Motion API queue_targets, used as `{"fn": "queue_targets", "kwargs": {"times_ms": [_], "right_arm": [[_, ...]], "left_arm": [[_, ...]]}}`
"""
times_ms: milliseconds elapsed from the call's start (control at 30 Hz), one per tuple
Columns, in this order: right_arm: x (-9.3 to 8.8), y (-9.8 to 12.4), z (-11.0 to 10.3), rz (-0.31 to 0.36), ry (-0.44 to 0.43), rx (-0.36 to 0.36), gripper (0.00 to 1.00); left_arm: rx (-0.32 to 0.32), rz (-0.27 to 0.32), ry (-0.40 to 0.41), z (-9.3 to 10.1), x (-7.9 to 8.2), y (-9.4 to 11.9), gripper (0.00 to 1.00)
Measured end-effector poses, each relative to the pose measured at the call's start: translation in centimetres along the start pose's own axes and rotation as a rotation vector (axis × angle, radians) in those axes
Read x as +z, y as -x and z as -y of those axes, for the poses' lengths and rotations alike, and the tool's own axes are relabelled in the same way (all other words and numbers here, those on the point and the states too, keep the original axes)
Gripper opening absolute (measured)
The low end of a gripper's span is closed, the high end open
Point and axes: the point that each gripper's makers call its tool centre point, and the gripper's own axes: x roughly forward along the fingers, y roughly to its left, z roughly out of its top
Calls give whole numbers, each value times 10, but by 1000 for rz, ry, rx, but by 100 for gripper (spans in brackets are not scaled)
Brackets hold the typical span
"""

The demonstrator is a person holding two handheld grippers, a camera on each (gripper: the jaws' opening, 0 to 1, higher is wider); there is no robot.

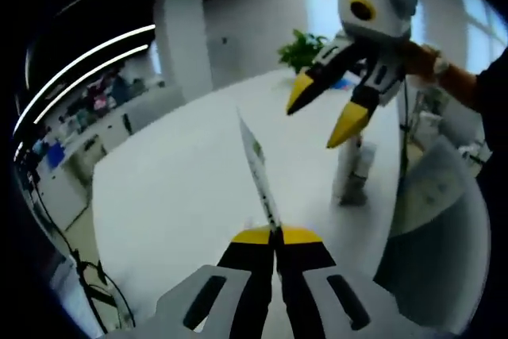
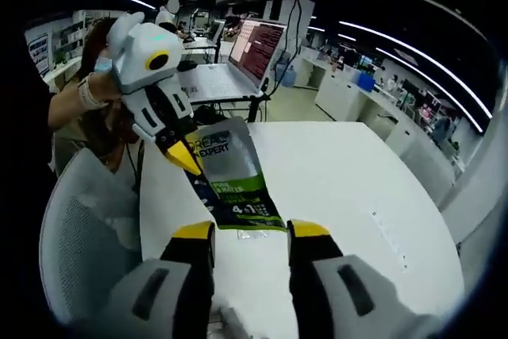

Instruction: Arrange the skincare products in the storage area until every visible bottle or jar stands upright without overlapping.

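Left claw point(image 1: 275, 236) (closed) on pouch point(image 1: 258, 172)

I see a grey, dark and lime-green sachet point(image 2: 235, 182) with white lettering, yellow-tipped black jaws on both white grippers, and a white table point(image 2: 341, 188).
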Motion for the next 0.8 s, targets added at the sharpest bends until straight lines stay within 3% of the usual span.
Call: {"fn": "queue_targets", "kwargs": {"times_ms": [167, 500, 567, 800], "right_arm": [[-6, -1, -30, -6, -2, 26, 37], [-28, -13, -69, -21, -59, 38, 38], [-35, -14, -75, -29, -72, 41, 37], [-64, -23, -91, -81, -123, 37, 35]], "left_arm": [[-46, -22, -35, 17, -8, 4, 0], [-129, -67, -141, 48, -25, 13, 0], [-191, -32, -156, 60, -23, 13, 0], [-298, -48, -223, 82, -33, 14, 0]]}}
